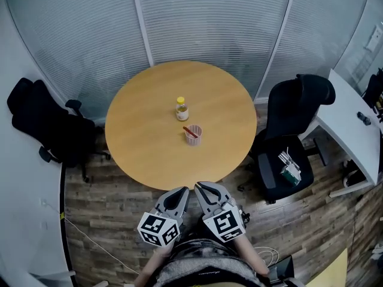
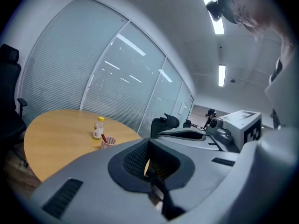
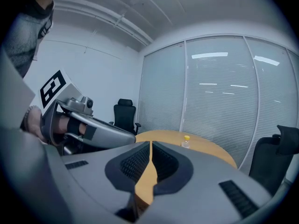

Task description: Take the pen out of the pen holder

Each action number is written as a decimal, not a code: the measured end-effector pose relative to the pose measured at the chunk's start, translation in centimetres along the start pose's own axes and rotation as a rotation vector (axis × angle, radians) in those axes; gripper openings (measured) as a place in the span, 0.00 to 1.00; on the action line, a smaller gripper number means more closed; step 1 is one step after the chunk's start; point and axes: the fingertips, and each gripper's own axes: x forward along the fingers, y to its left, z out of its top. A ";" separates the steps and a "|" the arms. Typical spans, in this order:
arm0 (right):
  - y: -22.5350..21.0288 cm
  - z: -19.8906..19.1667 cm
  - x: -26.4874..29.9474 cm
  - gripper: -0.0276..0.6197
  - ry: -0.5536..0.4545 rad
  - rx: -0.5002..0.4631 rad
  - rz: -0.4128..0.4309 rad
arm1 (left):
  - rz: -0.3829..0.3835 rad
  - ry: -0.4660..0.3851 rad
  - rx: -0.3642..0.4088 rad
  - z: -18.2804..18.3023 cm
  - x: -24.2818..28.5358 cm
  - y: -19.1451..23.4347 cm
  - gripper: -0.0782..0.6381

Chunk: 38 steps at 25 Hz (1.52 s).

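Observation:
A pink see-through pen holder (image 1: 192,134) stands near the middle of the round wooden table (image 1: 149,142), with a red pen (image 1: 189,131) leaning inside it. The left gripper view also shows the holder (image 2: 108,141) and its pen (image 2: 104,138), far off. Both grippers hang below the table's near edge, well short of the holder. My left gripper (image 1: 183,191) is shut and holds nothing, its pads meeting (image 2: 148,160). My right gripper (image 1: 200,187) is beside it, also shut with only a thin slit between the pads (image 3: 151,148). In the right gripper view the jaws hide the holder.
A small bottle with a yellow cap (image 1: 182,108) stands just behind the holder. A black office chair (image 1: 51,127) sits left of the table. Another chair (image 1: 293,139) at the right carries small items on its seat. A white desk (image 1: 350,127) lies far right, and glass walls with blinds stand behind.

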 end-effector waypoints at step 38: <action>-10.3 3.5 18.8 0.09 0.012 0.000 -0.016 | -0.012 -0.002 -0.003 8.3 11.6 16.0 0.12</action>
